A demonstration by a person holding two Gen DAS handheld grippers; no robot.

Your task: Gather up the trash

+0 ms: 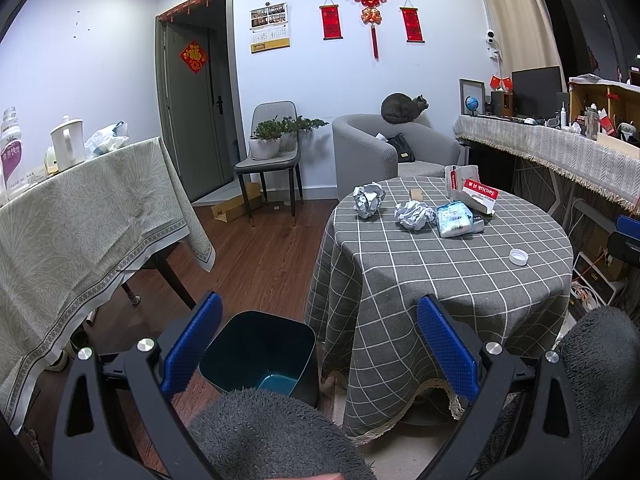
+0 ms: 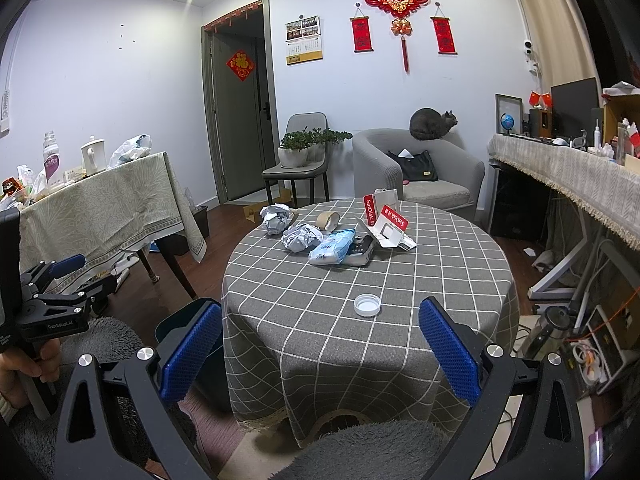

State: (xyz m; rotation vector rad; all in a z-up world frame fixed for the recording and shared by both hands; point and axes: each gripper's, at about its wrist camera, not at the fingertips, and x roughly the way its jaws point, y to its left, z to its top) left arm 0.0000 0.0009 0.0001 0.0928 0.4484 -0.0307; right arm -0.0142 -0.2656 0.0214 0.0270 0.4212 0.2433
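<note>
the left gripper (image 1: 318, 320) is spread wide and holds nothing, hanging above the dark trash bin (image 1: 260, 354) that stands on the wood floor just beside the round table (image 1: 440, 280). the right gripper (image 2: 320, 328) is equally wide apart and empty, aimed over the table's near edge. grey fleece sleeves fill the bottom of both views, and in the right wrist view a hand (image 2: 20, 372) grips the handle of the left gripper. nearest on the grey checked cloth, toward the near right edge, lies a white bottle cap (image 2: 367, 305) on its own. further in, around the table's middle, sit a crumpled paper ball (image 2: 301, 238), a pale blue wipes packet (image 2: 332, 252) touching a dark flat item, and opened red-and-white card packaging (image 2: 390, 226). toward the far left edge rest a second paper ball (image 2: 275, 218) and a tape roll (image 2: 328, 220). beyond the table, a grey cat (image 2: 432, 123) sits on top of an armchair (image 2: 416, 172).
</note>
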